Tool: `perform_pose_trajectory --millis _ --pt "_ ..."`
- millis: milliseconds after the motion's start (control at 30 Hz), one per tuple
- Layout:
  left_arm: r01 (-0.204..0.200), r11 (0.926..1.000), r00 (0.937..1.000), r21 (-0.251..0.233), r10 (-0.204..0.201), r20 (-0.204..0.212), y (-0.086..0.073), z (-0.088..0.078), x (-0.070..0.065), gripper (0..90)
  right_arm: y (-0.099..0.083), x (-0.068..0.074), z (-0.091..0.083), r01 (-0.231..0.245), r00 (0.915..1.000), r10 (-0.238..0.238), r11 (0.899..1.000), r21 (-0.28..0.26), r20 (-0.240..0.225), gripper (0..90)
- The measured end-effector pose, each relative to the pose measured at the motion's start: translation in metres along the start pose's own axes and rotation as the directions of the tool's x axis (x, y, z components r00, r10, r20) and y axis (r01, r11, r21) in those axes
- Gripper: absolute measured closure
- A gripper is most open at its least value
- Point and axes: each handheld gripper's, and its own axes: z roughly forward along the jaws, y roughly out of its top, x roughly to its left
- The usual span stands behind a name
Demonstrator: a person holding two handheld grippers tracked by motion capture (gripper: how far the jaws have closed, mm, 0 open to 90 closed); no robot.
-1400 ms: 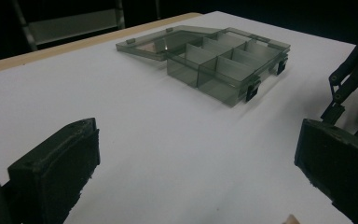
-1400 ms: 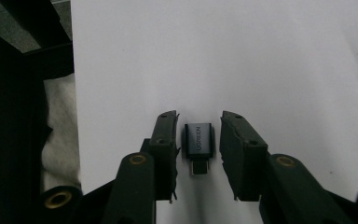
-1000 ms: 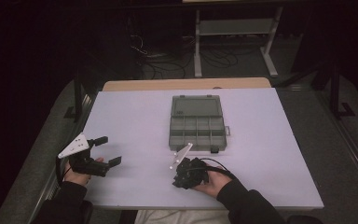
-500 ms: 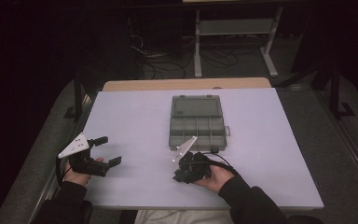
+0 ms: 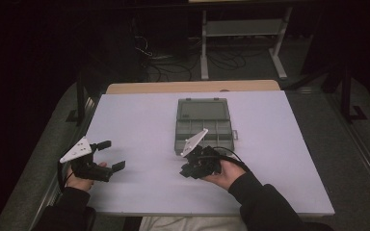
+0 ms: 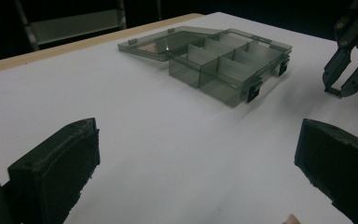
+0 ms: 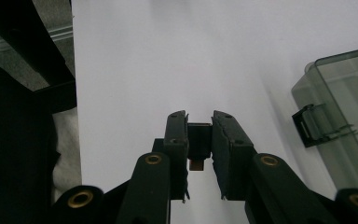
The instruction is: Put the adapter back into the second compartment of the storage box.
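White worktop [image 5: 139, 115] fills the high view, a dark room behind it. A grey compartment box [image 5: 204, 126] lies open near its middle, lid flat on the far side. The left gripper [image 5: 109, 155] rests at the near left edge, jaws wide apart. The right gripper [image 5: 191, 169] sits just before the box.

Left gripper view: jaws spread wide over bare worktop, box [image 6: 214, 58] beyond.

Right gripper view: jaws pinch a small black block [image 7: 199, 140] beside the box's latch [image 7: 310, 122].

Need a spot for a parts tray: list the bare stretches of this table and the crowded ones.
Bare: the table left of the open compartment box, and right of it to the edge. Crowded: the near strip between box and right gripper; left gripper near corner.
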Motion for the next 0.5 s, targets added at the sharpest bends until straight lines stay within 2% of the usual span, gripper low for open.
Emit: perform_pose_trajectory --millis 300,500 --pt "0.000 1.0000 1.0000 -0.002 0.000 -0.002 0.000 0.000 0.000 0.0 0.010 -0.004 -0.006 0.016 0.9998 -0.016 1.000 -0.004 0.011 74.6" --pt "0.000 1.0000 1.0000 -0.003 0.000 -0.003 0.000 0.000 0.000 0.0 0.012 -0.009 -0.007 0.010 0.9998 -0.010 1.000 -0.005 0.017 74.6"
